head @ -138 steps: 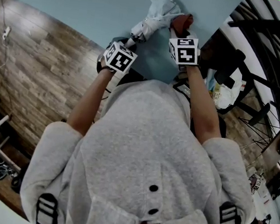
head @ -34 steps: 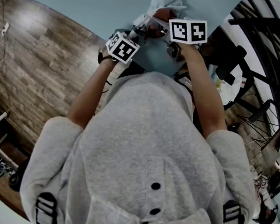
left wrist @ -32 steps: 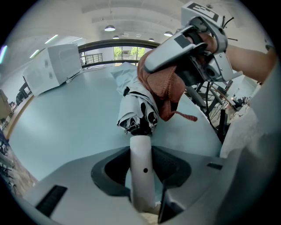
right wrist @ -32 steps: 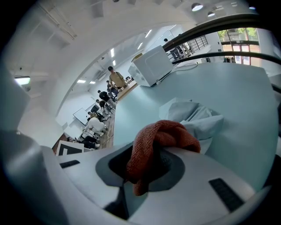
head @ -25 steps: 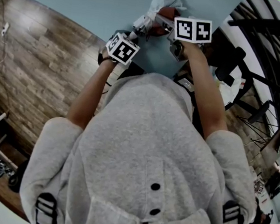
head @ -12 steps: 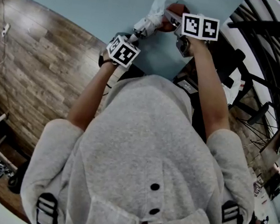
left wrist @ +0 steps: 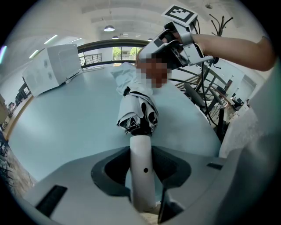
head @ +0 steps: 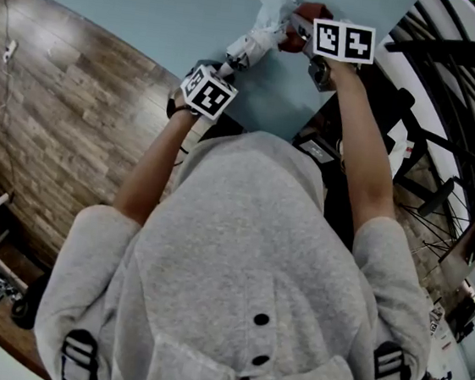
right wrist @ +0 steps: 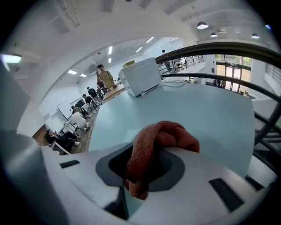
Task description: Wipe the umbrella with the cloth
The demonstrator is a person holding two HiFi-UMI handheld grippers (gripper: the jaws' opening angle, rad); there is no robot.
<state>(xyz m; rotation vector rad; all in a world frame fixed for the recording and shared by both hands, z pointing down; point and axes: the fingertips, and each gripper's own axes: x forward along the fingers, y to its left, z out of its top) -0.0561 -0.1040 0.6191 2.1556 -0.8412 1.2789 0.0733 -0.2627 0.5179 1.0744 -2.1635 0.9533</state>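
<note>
White umbrella [left wrist: 137, 110], long axis seemingly straight forward.

Big open rm w/ white ceiling, round ceiling lights [right wrist: 202, 25] & strip lights [right wrist: 109, 49]. Pale blue table [head: 138, 12] fills the far side, w/ a white box [right wrist: 140, 75] at its far left end. Grey-brown wood-plank floor [head: 58, 122] to the left. Black metal rack [head: 452, 99] on the right. Dark railing [left wrist: 101, 44] runs behind the table, windows [right wrist: 230, 66] beyond it w/ daylight. Far left: people [right wrist: 79, 121] seated & standing, whiteboard [right wrist: 66, 107] by the wall.
</note>
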